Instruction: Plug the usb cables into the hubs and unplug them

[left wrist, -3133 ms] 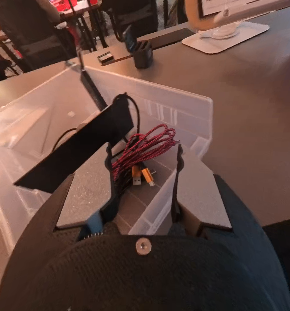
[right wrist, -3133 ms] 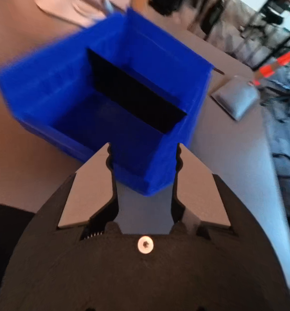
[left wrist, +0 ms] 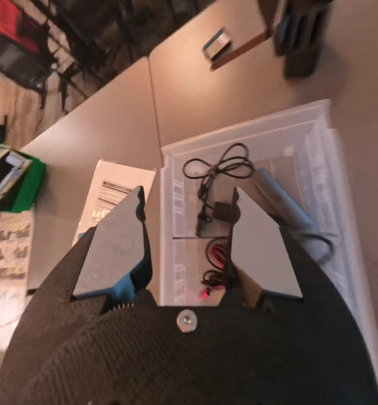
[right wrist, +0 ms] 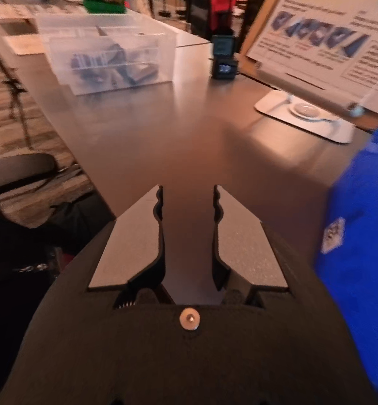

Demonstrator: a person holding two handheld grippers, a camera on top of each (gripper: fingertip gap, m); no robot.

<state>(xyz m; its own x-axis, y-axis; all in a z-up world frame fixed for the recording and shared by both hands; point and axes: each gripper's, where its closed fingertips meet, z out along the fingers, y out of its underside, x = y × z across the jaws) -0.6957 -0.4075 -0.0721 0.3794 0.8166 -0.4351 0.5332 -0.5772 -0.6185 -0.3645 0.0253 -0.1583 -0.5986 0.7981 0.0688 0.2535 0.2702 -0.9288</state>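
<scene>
Clear plastic bin [left wrist: 322, 153] on a brown table [left wrist: 109, 122], with cables inside; a blue bin [right wrist: 359, 219] at the right.
The left gripper [left wrist: 189, 206] hangs above the clear bin, jaws wide apart and empty. A divider splits the bin: a looped black cable [left wrist: 216, 166] and a grey hub [left wrist: 282, 197] lie in the far part, a red cable [left wrist: 216, 254] in the near part. A white box [left wrist: 118, 175] sits beside it. The right gripper [right wrist: 188, 197], part open and empty, points over bare table just left of the blue bin, toward a monitor stand [right wrist: 304, 116].
</scene>
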